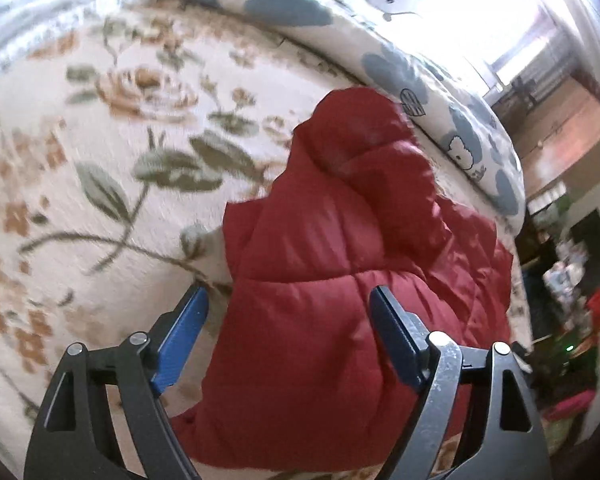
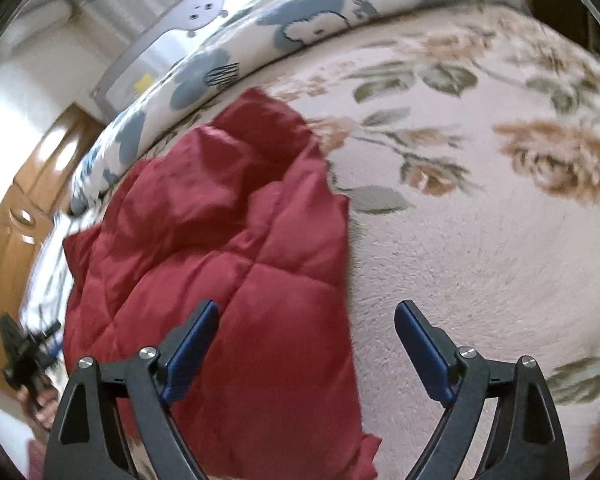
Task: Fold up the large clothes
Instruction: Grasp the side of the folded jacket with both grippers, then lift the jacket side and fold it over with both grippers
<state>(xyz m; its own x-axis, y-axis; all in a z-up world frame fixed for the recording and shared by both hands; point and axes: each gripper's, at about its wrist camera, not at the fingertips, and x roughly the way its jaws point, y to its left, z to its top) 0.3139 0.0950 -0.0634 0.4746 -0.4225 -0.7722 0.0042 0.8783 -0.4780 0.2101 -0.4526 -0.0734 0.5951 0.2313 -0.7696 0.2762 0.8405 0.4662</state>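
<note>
A red quilted puffer jacket (image 1: 340, 264) lies bunched on a bed covered by a cream blanket (image 1: 100, 200) printed with tan roses and green leaves. Along the far side of the bed runs a white quilt (image 1: 440, 92) with blue flowers, just beyond the jacket's upper end. The left gripper (image 1: 288, 312) hangs over the jacket with its jaws spread wide and holding nothing; its 2 blue fingers (image 1: 184, 336) frame the garment's near left edge. In the right wrist view the jacket (image 2: 228, 248) fills the left half, and the right gripper (image 2: 306, 328) also has its jaws apart and empty, straddling the jacket's right edge where it meets the blanket (image 2: 480, 260). Both views are blurred.
</note>
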